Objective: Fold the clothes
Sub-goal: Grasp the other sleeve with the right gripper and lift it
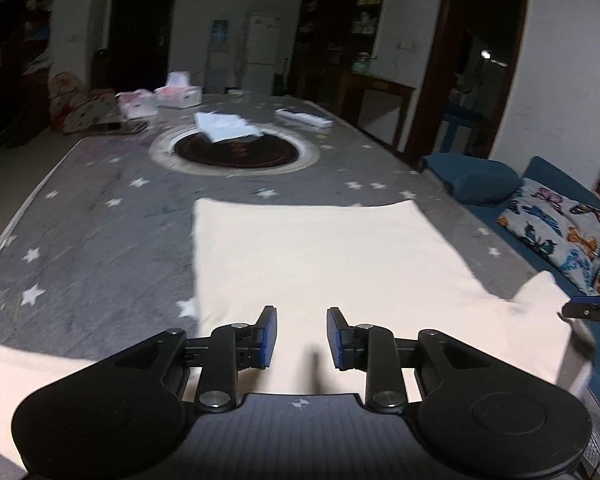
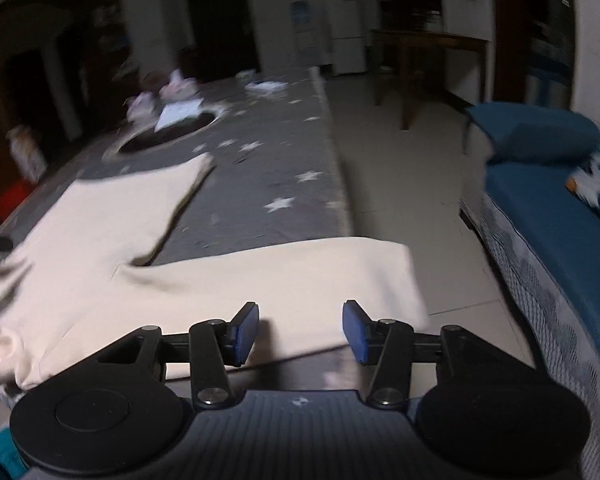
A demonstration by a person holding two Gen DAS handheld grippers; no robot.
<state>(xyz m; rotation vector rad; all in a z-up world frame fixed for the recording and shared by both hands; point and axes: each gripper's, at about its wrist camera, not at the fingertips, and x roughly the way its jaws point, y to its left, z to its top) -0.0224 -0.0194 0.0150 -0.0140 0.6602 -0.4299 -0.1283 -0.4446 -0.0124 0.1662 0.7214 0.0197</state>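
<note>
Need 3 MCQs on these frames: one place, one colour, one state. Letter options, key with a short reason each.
1. The cream garment lies:
A. on the star-print table cover
B. on the blue sofa
C. on the floor

2. The left gripper has pads coloured:
A. red
B. blue
C. white

3. The right gripper is:
A. shut on a sleeve
B. shut with nothing held
C. open, holding nothing

Key: 1 A, grey starred cloth shows around the garment; 2 B, both pads show blue; 3 C, a clear gap separates its pads, with the cloth lying beneath.
</note>
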